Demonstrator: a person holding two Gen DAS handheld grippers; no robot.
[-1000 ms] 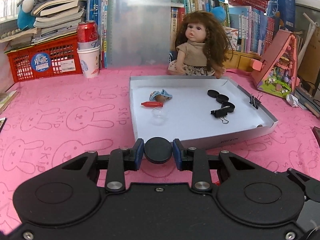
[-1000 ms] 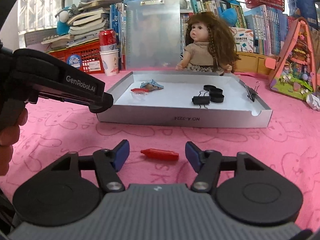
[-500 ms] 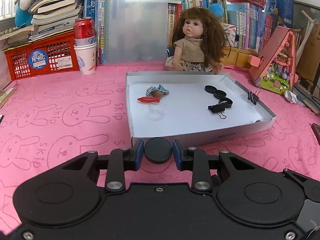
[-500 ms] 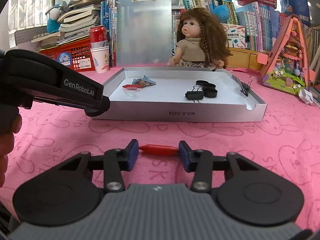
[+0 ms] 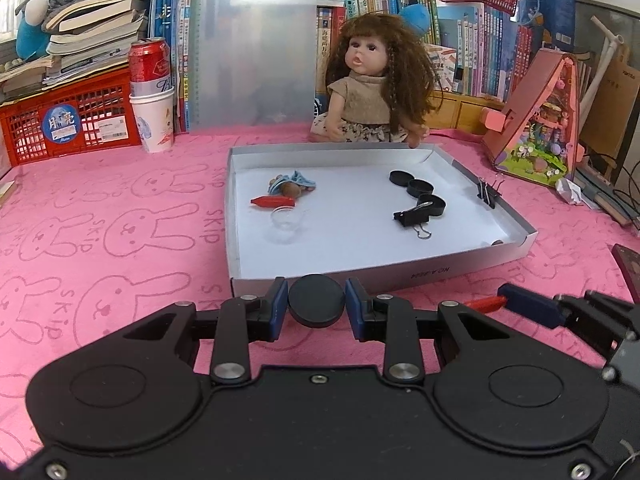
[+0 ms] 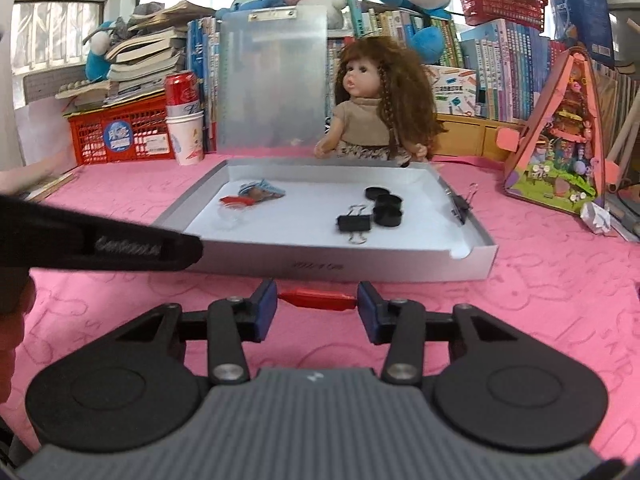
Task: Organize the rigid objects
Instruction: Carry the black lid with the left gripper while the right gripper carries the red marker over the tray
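My left gripper (image 5: pixel 316 306) is shut on a black round disc (image 5: pixel 316 305), held just in front of the near wall of the silver tray (image 5: pixel 400 274). My right gripper (image 6: pixel 317 299) is shut on a red crayon-like stick (image 6: pixel 318 299), gripped end to end, lifted before the tray (image 6: pixel 320 268). It also shows at the right of the left wrist view (image 5: pixel 486 303). Inside the tray lie three black discs (image 5: pixel 418 187), a black binder clip (image 5: pixel 412 218), a second red stick (image 5: pixel 272 201), a clear cup (image 5: pixel 285 218) and a small blue-clothed figure (image 5: pixel 291 184).
Another binder clip (image 5: pixel 487 194) grips the tray's right wall. A doll (image 5: pixel 376 84) sits behind the tray, beside an upright clipboard (image 5: pixel 252 48). A red can in a paper cup (image 5: pixel 152 96) and a red basket (image 5: pixel 64 120) stand back left. A pink toy house (image 5: pixel 540 120) stands right.
My right gripper closed on the red stick and lifted it off the cloth. My left gripper, holding the disc, drew back slightly and rose before the tray.
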